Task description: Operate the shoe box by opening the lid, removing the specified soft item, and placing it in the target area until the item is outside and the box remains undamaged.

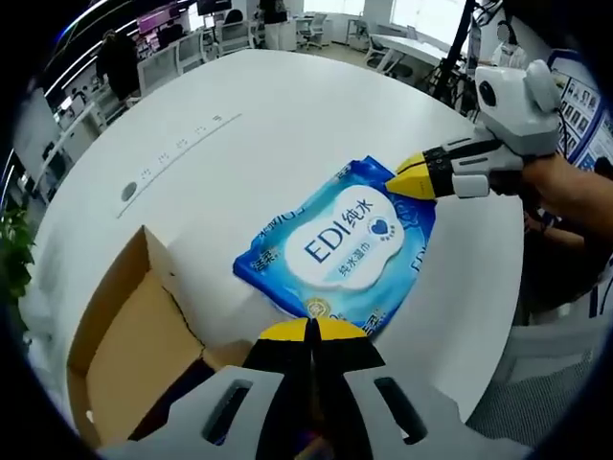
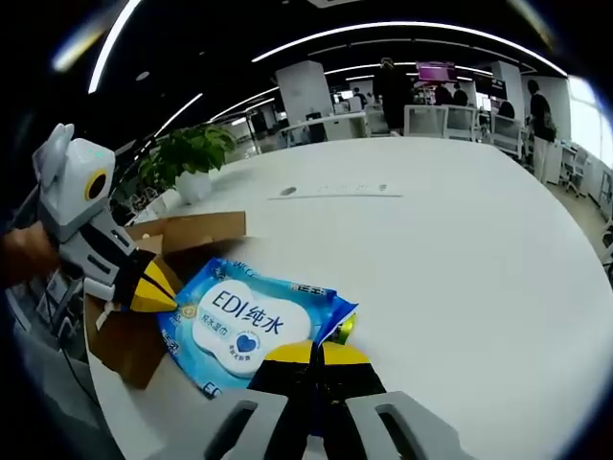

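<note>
We are pinching the shiny blue soft pack (image 1: 337,251) with both claws, left (image 1: 311,331) and right (image 2: 316,353), beside the brown cardboard box (image 1: 115,335), lower left.

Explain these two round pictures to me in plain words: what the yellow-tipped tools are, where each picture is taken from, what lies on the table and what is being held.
No robot arm here: a person holds a two-jaw gripper in each hand, and a fisheye camera rides on each gripper, looking forward along its jaws.

In the left gripper view, the left gripper rises from the bottom, jaws closed on the near edge of a blue wet wipes pack. The right gripper comes in from the right and pinches the far edge of the pack.

The right gripper view shows the same moment from the opposite side: its own gripper below, the left one entering from the left.

The pack lies flat on a white round table, outside the open cardboard shoe box beside it. Behind is an office with a potted plant.
</note>
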A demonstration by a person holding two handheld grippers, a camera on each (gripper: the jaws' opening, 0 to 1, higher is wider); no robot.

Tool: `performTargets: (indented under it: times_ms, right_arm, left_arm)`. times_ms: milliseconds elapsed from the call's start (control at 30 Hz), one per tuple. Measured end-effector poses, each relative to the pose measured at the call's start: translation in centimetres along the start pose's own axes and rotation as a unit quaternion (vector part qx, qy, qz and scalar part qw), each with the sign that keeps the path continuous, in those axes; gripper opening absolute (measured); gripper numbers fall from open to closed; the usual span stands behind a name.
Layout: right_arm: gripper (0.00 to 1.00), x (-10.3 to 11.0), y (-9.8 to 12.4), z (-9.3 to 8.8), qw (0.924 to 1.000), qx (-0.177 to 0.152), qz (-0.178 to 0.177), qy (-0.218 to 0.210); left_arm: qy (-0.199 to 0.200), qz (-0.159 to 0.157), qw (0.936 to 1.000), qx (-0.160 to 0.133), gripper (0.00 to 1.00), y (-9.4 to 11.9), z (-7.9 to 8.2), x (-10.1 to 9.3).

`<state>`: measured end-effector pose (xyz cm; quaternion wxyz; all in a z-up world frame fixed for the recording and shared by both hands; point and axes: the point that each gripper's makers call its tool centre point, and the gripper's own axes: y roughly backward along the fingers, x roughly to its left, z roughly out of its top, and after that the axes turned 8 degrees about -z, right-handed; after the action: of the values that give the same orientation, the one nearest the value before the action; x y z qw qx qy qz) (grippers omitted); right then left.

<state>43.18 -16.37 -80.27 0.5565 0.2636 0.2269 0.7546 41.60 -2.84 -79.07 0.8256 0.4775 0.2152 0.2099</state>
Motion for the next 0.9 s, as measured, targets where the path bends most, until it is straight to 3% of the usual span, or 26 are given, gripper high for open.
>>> performTargets:
  times_ms: [533, 900]
  right_arm:
    - [0.0, -0.4, -0.6, -0.3, 1.0, -0.007, 0.004, 0.003]
    - [0.0, -0.2, -0.4, -0.3, 0.9999, -0.012, 0.002, -0.001]
  left_arm:
    - [-0.067, 0.016, 0.9963, 0.051, 0.0, -1.0, -0.2, -0.1]
    - [-0.088, 0.018, 0.9936, 0.07, 0.0, -1.5, -0.9, -0.5]
